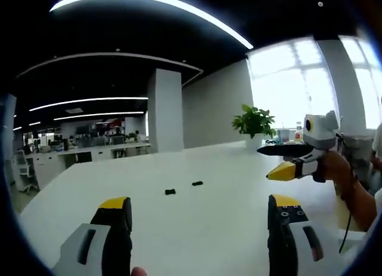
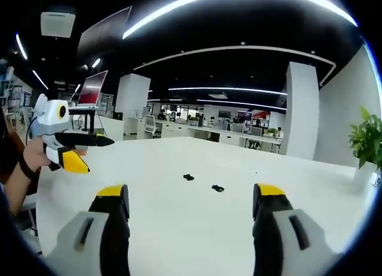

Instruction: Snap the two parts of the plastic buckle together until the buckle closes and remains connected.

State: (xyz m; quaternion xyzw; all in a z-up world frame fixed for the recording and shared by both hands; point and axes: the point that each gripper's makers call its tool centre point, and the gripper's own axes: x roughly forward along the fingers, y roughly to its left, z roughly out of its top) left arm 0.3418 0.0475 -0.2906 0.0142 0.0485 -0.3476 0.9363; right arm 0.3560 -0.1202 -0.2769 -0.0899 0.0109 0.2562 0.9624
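Item 1: left gripper [image 1: 200, 219], seen in the left gripper view. Jaws spread wide, holding nothing, raised above the near part of the counter [image 1: 227, 228].

Item 2: right gripper [image 2: 190, 210], seen in the right gripper view. Jaws likewise spread wide and bare. Also caught from the side in the left gripper view at the right [image 1: 298, 159], held by a hand [image 1: 337, 168], yellow-tipped jaws parted there too.

Item 3: 2 black buckle parts, lying loose on the white counter, not joined, a clear gap between them. In the left gripper view: nearer part [image 1: 170, 192], farther part [image 1: 197, 183]. In the right gripper view: left part [image 2: 188, 177], right part [image 2: 218, 188]. Too small to tell which was the pronged half.

Key relation: both parts ahead of both sets of jaws, well beyond the tips, roughly on each gripper's centre line. Pair laid out side by side across the counter, 1 part toward each gripper. Long axis of each part too small to read. Neither gripper judged clearly nearer.

Item 4: potted plant [image 1: 253, 123], far right on the counter, well apart from the parts.

Status, judged: task not yet begun.
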